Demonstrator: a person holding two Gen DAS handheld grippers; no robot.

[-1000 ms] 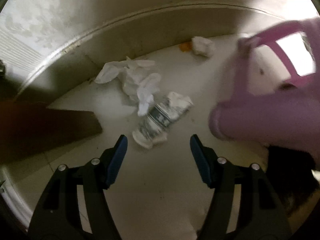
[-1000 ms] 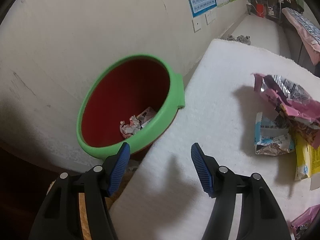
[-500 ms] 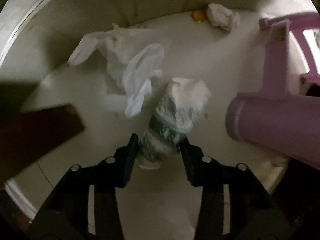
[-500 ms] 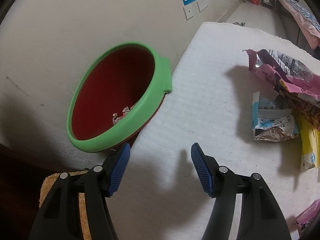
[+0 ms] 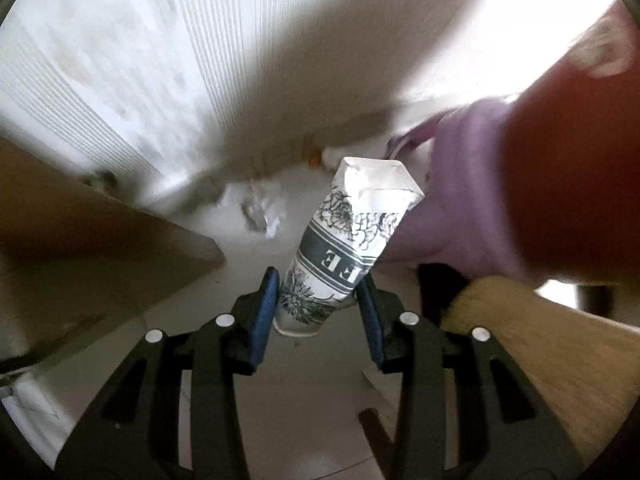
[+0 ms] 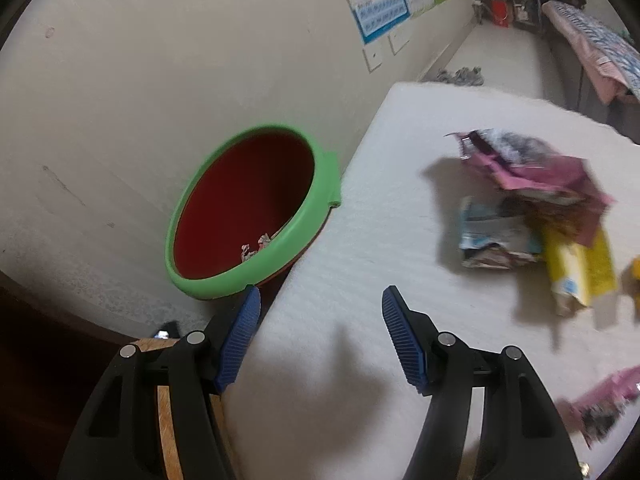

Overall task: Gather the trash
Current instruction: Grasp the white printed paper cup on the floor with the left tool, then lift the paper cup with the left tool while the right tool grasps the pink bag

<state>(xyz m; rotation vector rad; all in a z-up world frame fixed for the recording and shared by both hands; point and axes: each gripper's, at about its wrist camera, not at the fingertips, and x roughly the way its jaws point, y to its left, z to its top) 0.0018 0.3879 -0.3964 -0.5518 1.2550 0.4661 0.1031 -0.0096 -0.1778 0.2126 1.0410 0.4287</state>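
My left gripper [image 5: 316, 304] is pinching a crushed paper cup [image 5: 346, 248] near its base, blue pads pressed against either side, the flattened mouth pointing up and away from me, clear of the floor. The grip sits low on the cup and the paper is already creased, so I judge it could fold further and slip out if I swing fast; the blur in this view suggests I am moving quickly. Just right of the cup is a purple plastic piece [image 5: 460, 200] and a dark red shape [image 5: 560, 180] very close to the lens, so the cup's top could catch on either. Behind it, white crumpled scraps [image 5: 256, 208] lie on the floor by the wall.

My right gripper [image 6: 318, 332] is spread wide and holds nothing, hovering over a white padded surface [image 6: 380, 240]. The red bin with a green rim [image 6: 256, 208] stands at that surface's left edge, against the wall, a few scraps inside. Snack wrappers [image 6: 532, 208] lie well to the right. If I release the cup short, it may land on the surface or the rim rather than inside.
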